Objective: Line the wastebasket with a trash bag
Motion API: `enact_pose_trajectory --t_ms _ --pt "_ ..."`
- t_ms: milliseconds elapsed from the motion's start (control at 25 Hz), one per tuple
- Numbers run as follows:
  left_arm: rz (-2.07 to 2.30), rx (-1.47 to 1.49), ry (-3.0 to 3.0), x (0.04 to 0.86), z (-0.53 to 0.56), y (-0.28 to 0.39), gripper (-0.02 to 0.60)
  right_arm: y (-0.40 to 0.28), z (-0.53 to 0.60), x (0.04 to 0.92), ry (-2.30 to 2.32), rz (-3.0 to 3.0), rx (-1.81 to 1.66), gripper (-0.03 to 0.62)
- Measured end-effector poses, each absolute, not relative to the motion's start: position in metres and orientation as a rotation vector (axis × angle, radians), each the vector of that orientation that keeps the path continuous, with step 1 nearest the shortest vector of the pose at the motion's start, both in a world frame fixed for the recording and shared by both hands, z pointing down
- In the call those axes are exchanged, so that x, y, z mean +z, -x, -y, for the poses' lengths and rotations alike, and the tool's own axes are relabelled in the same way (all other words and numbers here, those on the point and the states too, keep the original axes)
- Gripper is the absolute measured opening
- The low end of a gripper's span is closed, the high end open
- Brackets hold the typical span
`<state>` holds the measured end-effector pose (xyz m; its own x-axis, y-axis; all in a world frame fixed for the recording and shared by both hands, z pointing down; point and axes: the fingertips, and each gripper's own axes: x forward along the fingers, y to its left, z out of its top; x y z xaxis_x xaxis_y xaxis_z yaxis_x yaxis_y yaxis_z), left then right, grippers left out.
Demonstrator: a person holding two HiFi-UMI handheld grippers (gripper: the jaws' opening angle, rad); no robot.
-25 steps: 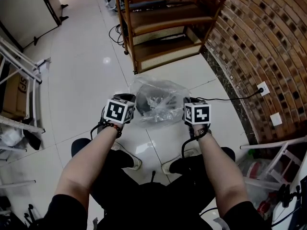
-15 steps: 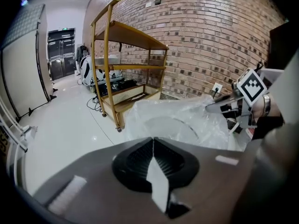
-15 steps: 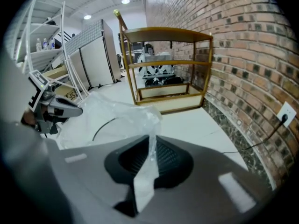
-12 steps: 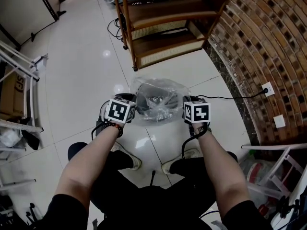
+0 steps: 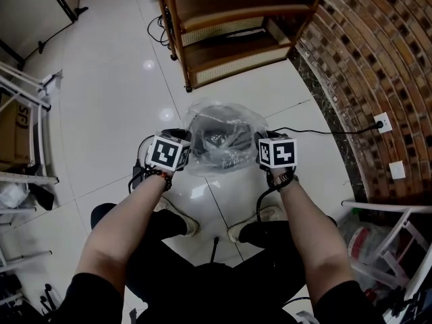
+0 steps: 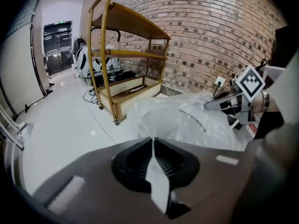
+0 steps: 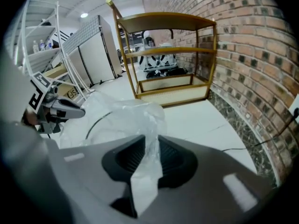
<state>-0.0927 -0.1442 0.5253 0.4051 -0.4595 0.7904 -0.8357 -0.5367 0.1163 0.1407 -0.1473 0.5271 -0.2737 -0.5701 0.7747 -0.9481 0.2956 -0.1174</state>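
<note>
A clear trash bag point(image 5: 226, 128) is draped over a dark wastebasket point(image 5: 214, 135) on the floor ahead of my knees. My left gripper point(image 5: 186, 147) is at the bag's left side and shut on a strip of its film point(image 6: 154, 171). My right gripper point(image 5: 260, 146) is at the bag's right side. Its jaws are opening, and a bunched strip of film point(image 7: 148, 171) still runs between the parted pads. The basket's rim shows as a dark arc through the plastic point(image 6: 198, 121) point(image 7: 93, 122). Each gripper sees the other across the bag.
A wooden shelf cart point(image 5: 229, 32) stands just beyond the basket. A brick wall point(image 5: 378, 52) runs along the right, with a socket point(image 5: 382, 122) and a black cable on the floor. White racks point(image 5: 27, 106) stand on the left. The person's shoes point(image 5: 182, 225) are behind the basket.
Both grippers have sunk a little beside the basket, taking the bag's edges down with them. The head view has tilted, so the cart sits higher in the picture.
</note>
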Motion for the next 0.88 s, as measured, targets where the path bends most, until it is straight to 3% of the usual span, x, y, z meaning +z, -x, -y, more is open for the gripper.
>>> enact_pose_trajectory --t_ms 440,880 --pt "1.039 0.844 -2.256 0.500 0.149 0.068 0.002 -0.147 0.145 0.508 -1.390 1.956 0.759 0.040" --pt "1.063 0.954 -2.186 0.514 0.129 0.087 0.003 -0.141 0.137 0.509 -1.361 1.953 0.774 0.040"
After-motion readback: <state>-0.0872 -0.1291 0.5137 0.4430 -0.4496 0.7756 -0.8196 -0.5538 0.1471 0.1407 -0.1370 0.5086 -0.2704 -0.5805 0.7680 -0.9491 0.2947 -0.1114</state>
